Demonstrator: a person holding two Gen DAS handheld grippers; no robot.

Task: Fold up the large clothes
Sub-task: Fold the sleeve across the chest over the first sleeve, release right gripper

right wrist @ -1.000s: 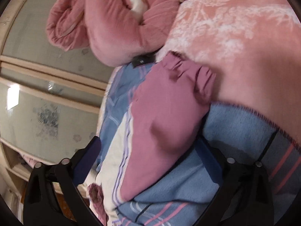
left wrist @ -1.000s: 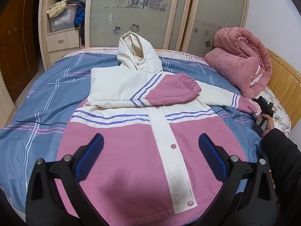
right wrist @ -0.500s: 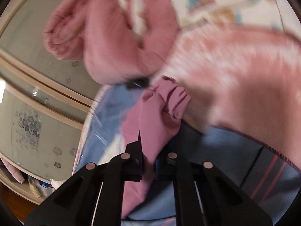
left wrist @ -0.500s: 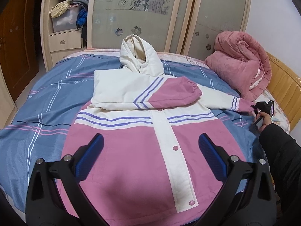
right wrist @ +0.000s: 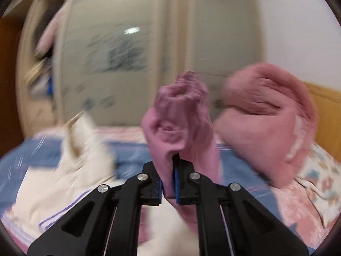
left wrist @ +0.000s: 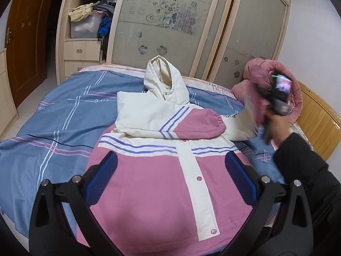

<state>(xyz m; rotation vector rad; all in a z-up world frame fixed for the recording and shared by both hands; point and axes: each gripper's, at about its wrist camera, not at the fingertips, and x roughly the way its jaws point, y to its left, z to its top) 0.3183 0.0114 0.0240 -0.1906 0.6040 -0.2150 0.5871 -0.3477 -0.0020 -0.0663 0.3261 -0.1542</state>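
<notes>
1. Jacket (left wrist: 149,192): pink and cream, hooded, lies front-up and snapped shut on the blue striped bedsheet (left wrist: 53,128), hood toward the wardrobe (left wrist: 170,21).
2. One sleeve (left wrist: 191,125) is folded flat across the chest, cuff pointing toward the folded pink quilt (left wrist: 294,93).
3. Right gripper (right wrist: 169,183): jaws narrow, clamped on the pink cuff (right wrist: 181,106) of the other sleeve, fabric bunched above the pads.
4. In the left wrist view that sleeve is lifted off the bed near the quilt, held up by the hand (left wrist: 279,128); heavy motion blur there.
5. Left gripper (left wrist: 170,177): jaws wide, nothing between them, hovering over the lower half of the jacket. Contact with the fabric: cannot tell.
6. Wooden headboard (left wrist: 319,123) behind the quilt, on the right edge.
</notes>
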